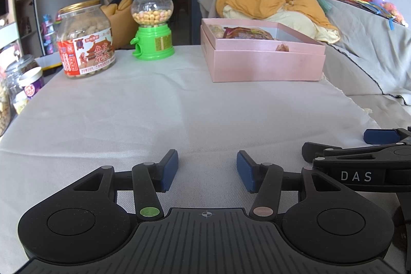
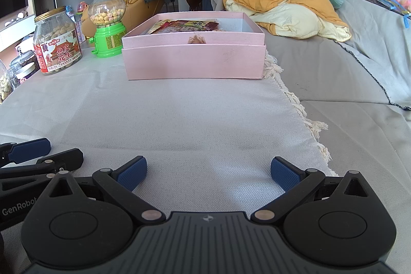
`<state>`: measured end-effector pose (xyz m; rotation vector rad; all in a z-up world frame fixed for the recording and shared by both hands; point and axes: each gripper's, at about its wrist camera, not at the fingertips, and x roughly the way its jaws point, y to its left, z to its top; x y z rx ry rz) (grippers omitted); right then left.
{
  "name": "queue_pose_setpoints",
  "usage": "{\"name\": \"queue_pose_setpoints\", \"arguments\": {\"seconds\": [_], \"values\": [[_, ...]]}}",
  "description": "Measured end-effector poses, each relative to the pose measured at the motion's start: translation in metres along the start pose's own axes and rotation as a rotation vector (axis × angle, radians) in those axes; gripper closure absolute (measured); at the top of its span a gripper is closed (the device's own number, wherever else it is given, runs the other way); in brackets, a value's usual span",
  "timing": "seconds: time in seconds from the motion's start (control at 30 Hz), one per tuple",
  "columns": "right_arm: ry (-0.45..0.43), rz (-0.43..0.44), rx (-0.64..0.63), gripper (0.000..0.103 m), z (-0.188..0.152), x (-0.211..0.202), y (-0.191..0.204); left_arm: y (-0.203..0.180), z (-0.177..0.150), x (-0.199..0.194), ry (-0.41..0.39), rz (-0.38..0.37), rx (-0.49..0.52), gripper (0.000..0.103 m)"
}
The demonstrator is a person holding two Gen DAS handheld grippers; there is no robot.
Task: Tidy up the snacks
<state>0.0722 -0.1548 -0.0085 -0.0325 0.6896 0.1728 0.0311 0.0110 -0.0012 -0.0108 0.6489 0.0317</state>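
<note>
White cloth is covering the bench (image 1: 179,107), with snack packets already sitting in the pink box (image 2: 195,60) at its far edge. I am resting both grippers low near me, left gripper (image 1: 206,170) and right gripper (image 2: 208,173) with fingers spread and empty, probably because nothing loose is lying within reach.

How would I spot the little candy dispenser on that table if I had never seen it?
Start at the pale cloth-covered table and look to its far edge, left of the open pink box. Between that box and the big peanut jar with a gold lid stands the candy dispenser. It alone has a bright green base and cap with a clear globe of small round candies.
</note>
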Motion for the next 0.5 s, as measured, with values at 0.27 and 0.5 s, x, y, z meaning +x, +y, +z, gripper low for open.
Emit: {"name": "queue_pose_setpoints", "arguments": {"seconds": [0.27,0.5], "values": [[0.001,-0.002,-0.002,0.0,-0.0001,-0.0001,0.0004,0.0007,-0.0002,-0.0002,0.0,-0.003,0.005,0.046],[0.0,-0.001,-0.001,0.0,-0.0009,0.0,0.0001,0.0009,0.0005,0.0008,0.0,-0.003,0.009,0.046]]}}
